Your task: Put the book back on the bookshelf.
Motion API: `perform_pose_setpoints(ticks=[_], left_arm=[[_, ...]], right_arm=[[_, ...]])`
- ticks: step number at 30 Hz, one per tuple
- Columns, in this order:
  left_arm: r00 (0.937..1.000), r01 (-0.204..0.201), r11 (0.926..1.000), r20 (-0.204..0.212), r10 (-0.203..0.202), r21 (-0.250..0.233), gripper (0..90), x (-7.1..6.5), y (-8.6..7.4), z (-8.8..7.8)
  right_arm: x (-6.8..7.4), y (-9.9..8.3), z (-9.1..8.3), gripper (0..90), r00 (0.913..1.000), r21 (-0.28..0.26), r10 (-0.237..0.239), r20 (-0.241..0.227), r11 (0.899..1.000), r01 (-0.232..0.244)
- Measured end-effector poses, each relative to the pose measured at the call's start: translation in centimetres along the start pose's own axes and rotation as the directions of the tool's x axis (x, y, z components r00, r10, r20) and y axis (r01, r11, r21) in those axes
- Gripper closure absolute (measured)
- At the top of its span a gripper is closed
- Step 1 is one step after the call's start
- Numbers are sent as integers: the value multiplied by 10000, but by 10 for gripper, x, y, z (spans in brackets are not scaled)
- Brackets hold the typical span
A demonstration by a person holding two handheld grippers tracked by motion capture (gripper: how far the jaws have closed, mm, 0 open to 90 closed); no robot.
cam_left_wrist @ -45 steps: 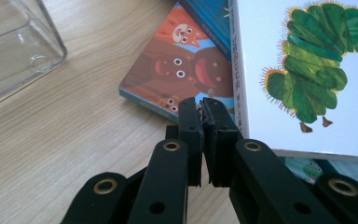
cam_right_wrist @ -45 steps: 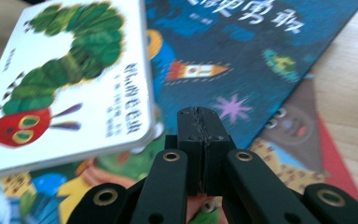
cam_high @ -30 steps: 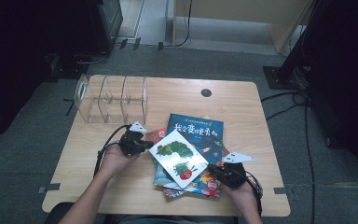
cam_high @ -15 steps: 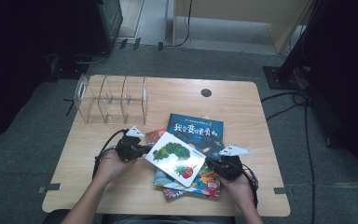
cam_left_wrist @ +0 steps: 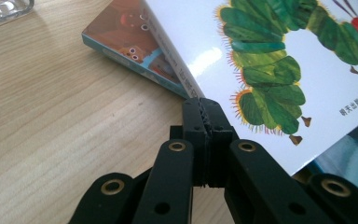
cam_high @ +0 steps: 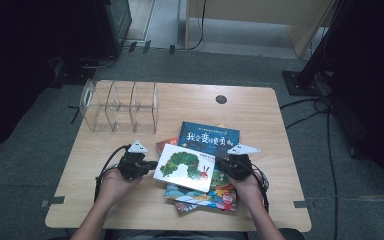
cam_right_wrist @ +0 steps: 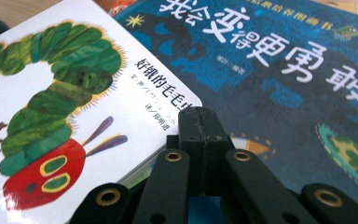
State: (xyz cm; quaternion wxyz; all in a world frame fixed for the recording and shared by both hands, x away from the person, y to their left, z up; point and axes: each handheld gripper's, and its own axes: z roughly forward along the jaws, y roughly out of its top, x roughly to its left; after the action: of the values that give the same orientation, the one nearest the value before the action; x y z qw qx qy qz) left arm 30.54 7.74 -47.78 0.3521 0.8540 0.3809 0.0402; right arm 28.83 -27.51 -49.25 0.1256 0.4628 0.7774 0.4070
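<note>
A white picture book with a green caterpillar (cam_high: 185,167) (cam_left_wrist: 279,60) (cam_right_wrist: 51,93) lies tilted on top of a pile of books. My left gripper (cam_high: 149,165) (cam_left_wrist: 204,105) is shut, nothing between its jaws, and its tip presses against the book's spine edge on the left. My right gripper (cam_high: 220,162) (cam_right_wrist: 199,114) is shut too, its tip against the book's right edge near a corner. The book sits squeezed between the two closed tips. Under it lies a dark blue book (cam_high: 210,137) (cam_right_wrist: 279,60) with white Chinese letters.
More colourful books (cam_high: 205,192) lie fanned out under the white one; a brown-covered one (cam_left_wrist: 130,42) pokes out at the left. A clear acrylic divider rack (cam_high: 120,105) stands at the back left of the wooden table (cam_high: 260,115). A round cable hole (cam_high: 221,99) is at the back.
The caterpillar book has turned counterclockwise between the two tips. My left gripper moved toward the person and my right gripper moved away, toward the blue book.
</note>
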Motion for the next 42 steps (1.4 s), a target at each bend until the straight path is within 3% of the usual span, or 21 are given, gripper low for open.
perform_pose_setpoints(ticks=[4,14,24,29,35,38,42], left_arm=[[9993,368,9993,-42,-369,-74,900,-3,-4,-3],[9992,399,9992,-19,-399,-59,900,-11,-13,-12],[9991,413,9991,-17,-413,-137,900,-9,-13,-14],[9982,591,9982,-31,-591,-126,900,7,-6,-11],[9988,489,9987,-29,-490,-169,900,18,5,-12],[9989,460,9988,64,-459,-195,900,26,14,-8],[9994,324,9994,154,-322,-119,900,30,21,-2]], right_arm=[[0,7,7,900,10000,68,44,72,10000,-45],[-2,22,26,900,9999,-90,92,58,9999,-92],[-2,31,37,900,10000,-97,42,-36,9999,-43],[0,29,31,900,9999,40,-104,-74,9999,104],[5,20,20,900,9999,87,-103,-55,9999,103],[9,10,4,900,9990,-100,319,-303,9994,-322],[14,-1,-12,900,9993,-118,300,-211,9995,-303]])
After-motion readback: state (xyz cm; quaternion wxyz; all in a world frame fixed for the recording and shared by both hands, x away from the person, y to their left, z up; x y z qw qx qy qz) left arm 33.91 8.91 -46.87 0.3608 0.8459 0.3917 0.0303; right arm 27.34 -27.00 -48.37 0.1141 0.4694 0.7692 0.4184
